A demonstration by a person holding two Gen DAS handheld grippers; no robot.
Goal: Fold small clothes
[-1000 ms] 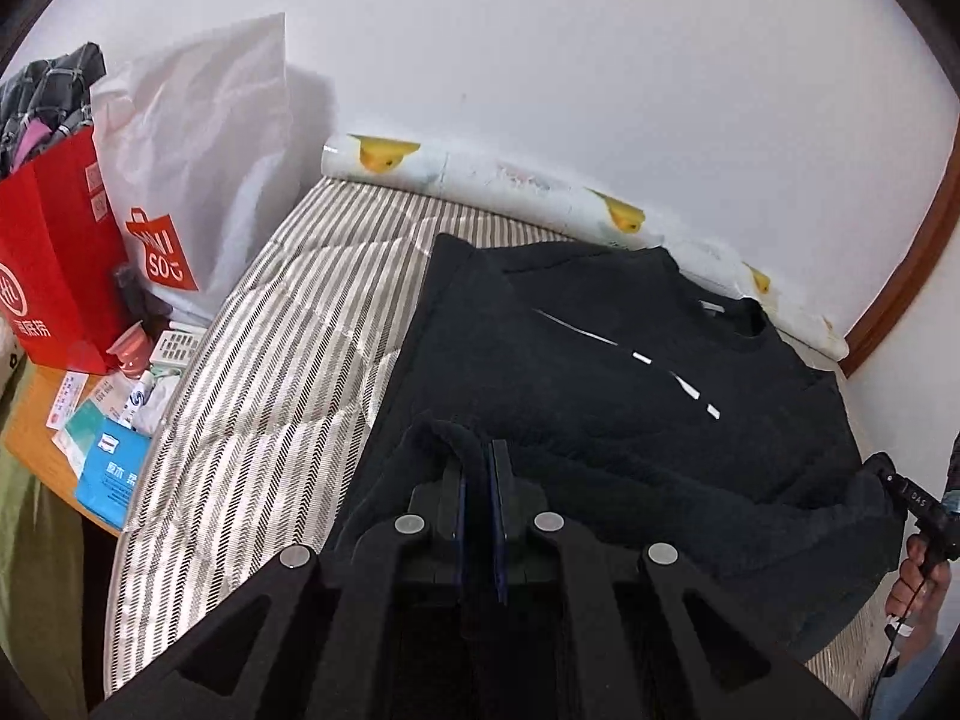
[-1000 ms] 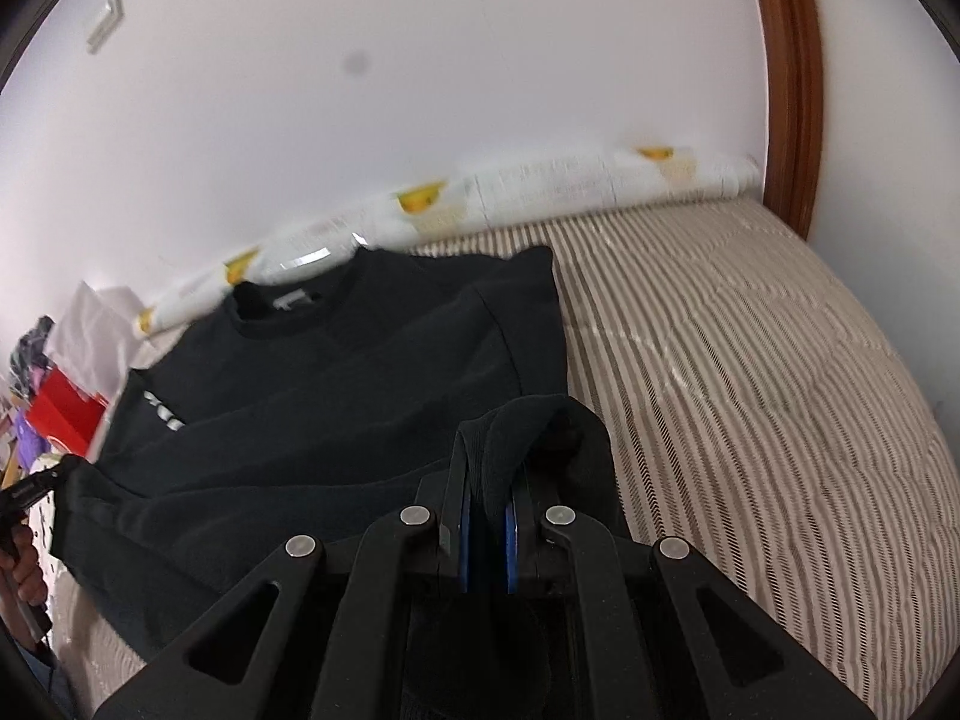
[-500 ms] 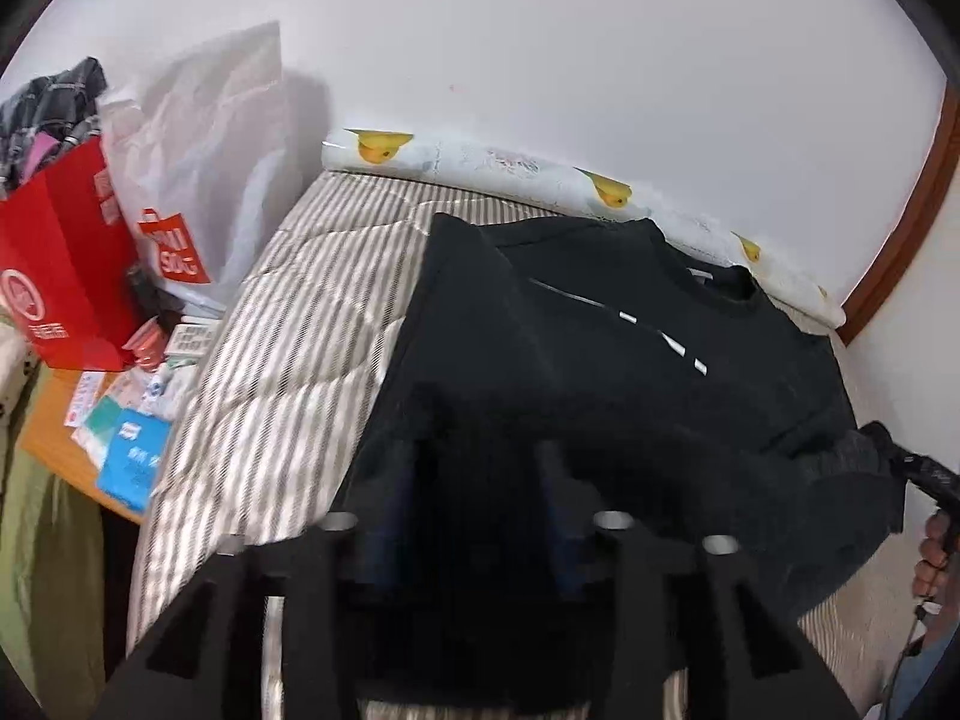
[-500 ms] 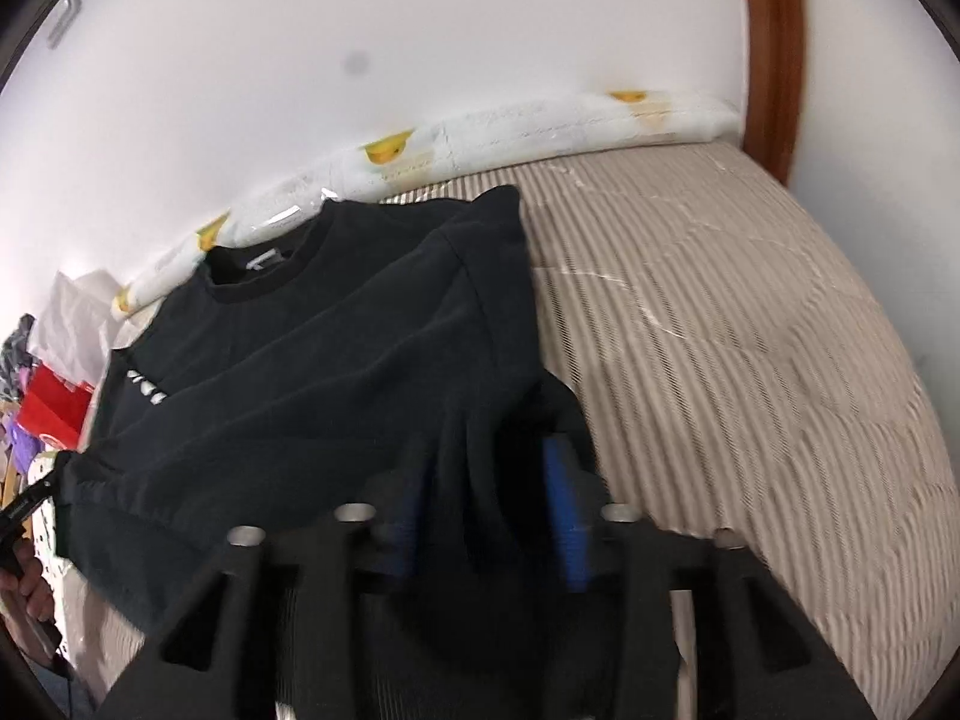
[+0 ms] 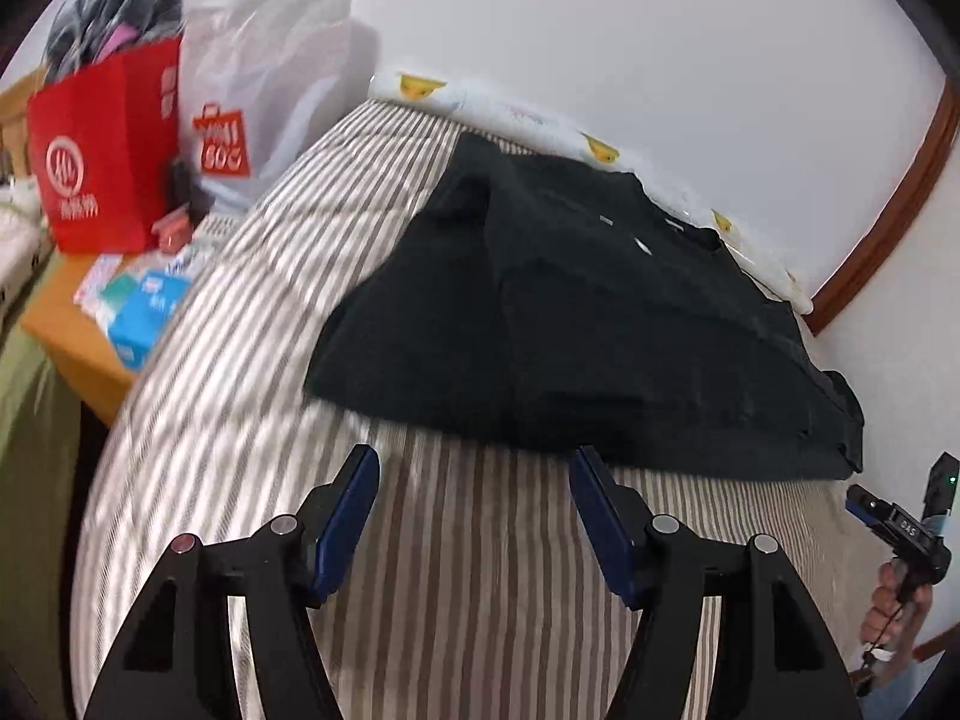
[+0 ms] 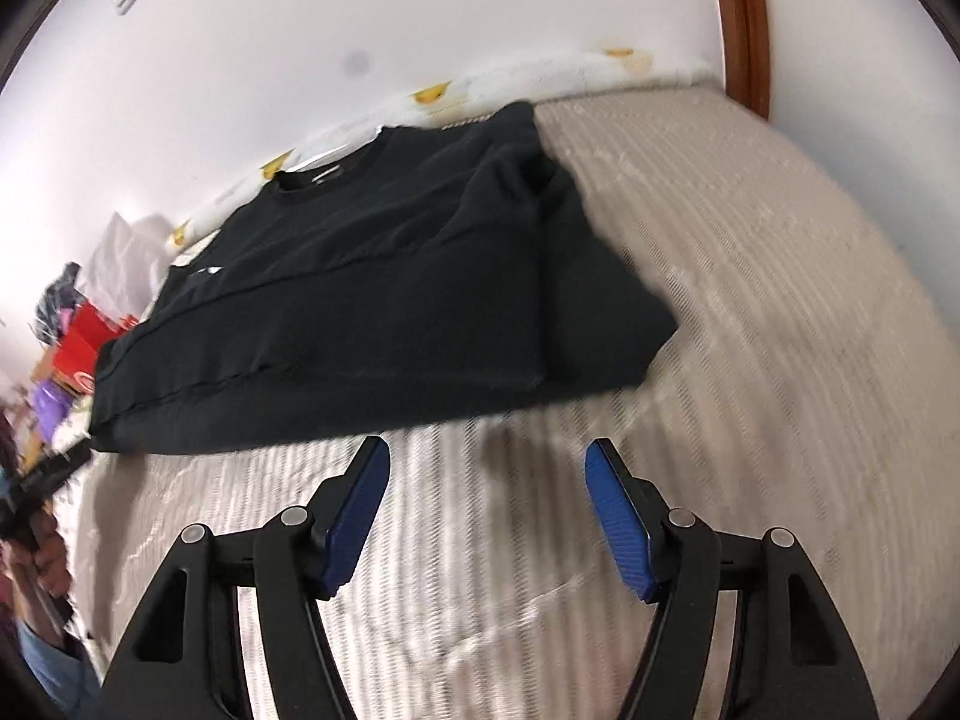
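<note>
Left gripper (image 5: 474, 468): bottom centre, jaws have just been opening, now wide, nothing between them.
Right gripper (image 6: 486, 462): the same, empty.
Sweater (image 5: 570, 324): centre of frame, flat on the striped bed (image 5: 456, 570), bottom hem folded up.
Progress: one fold seems done; sleeves and sides are left.
Room: bare bed in front; red bag (image 5: 108, 150) upper left; wall (image 5: 600, 18) behind.

The left tool (image 5: 474, 468) fills the bottom of its view, angled downward, jaws spread wide after just opening, nothing between the blue pads (image 5: 345, 525). The right tool (image 6: 486, 462) matches it, jaws just opened and empty. At the lower right edge of the left view, a hand (image 5: 894, 606) grips the right tool's handle.
</note>
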